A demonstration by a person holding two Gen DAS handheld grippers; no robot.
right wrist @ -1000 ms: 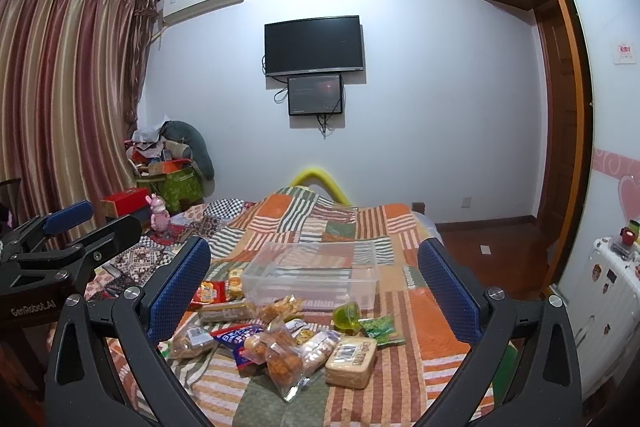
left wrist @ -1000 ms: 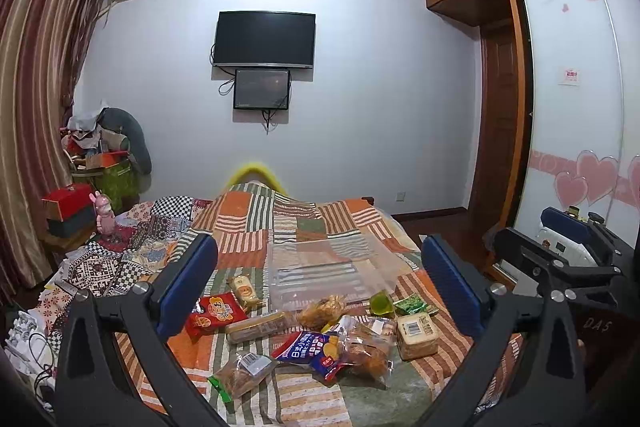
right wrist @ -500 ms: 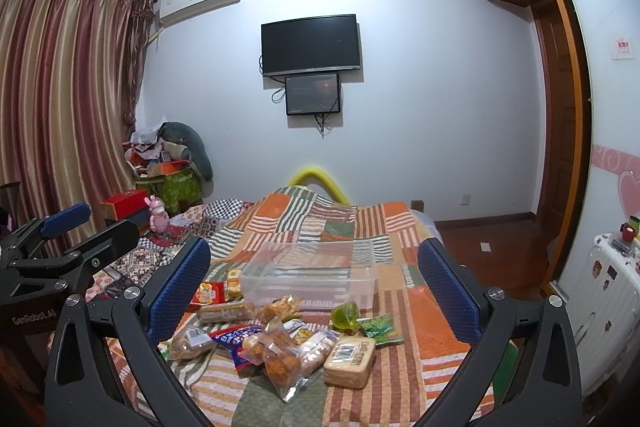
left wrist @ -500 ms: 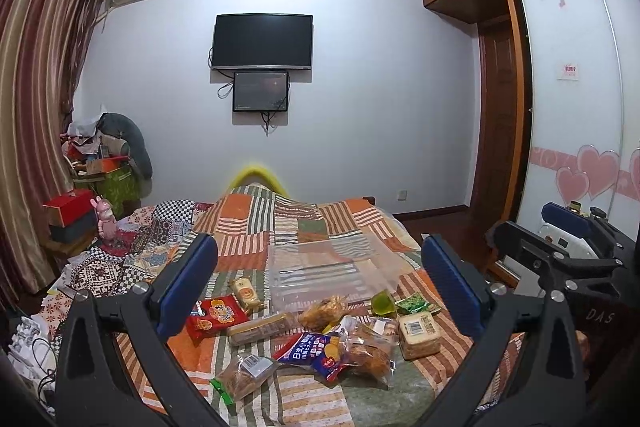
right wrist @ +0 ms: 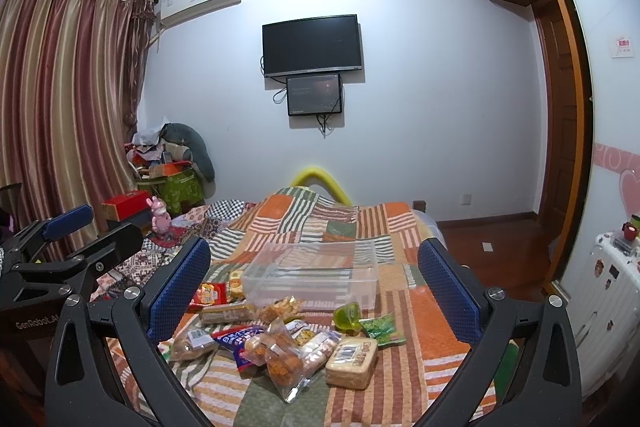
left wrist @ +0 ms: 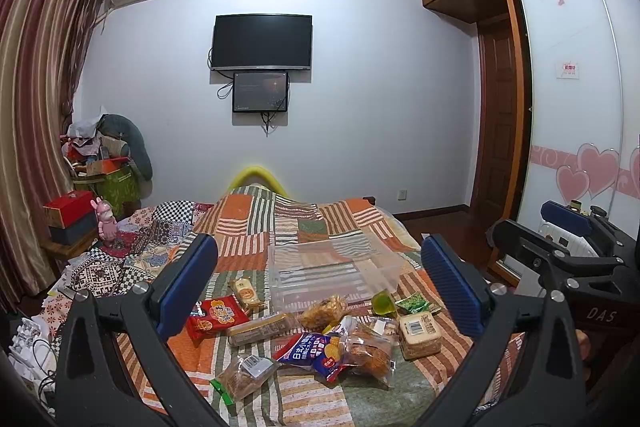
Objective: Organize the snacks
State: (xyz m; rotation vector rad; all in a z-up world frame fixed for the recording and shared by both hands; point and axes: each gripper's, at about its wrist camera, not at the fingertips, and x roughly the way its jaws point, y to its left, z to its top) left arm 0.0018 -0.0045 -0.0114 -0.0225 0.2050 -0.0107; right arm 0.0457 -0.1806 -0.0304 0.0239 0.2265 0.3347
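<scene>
Bed w/ orange-green striped patchwork quilt [left wrist: 256, 251] carries everything; soft, uneven, so packs may slide or tip when nudged. Clear rectangular plastic bin [right wrist: 312, 277] sits mid-bed, just beyond the pile, looks empty; it's light, so a pack dropped on its rim could likely shove or tilt it on the quilt.

Left hand-held gripper [left wrist: 320, 291] and right hand-held gripper [right wrist: 316, 289] both spread wide, holding nothing, raised above the near end of the bed.

Snacks lie between grippers and bin:
- beige wrapped cake block [right wrist: 352, 361], near right; firm, prob. easiest grab
- blue-red biscuit pack [left wrist: 316, 349], overlapped by clear bag of brown pastries [right wrist: 280, 355]; lifting one could drag the other
- red square snack packet [left wrist: 216, 317], flat; fingers may pinch quilt too
- small green jelly cup [right wrist: 347, 315], slick, could squirt out
</scene>
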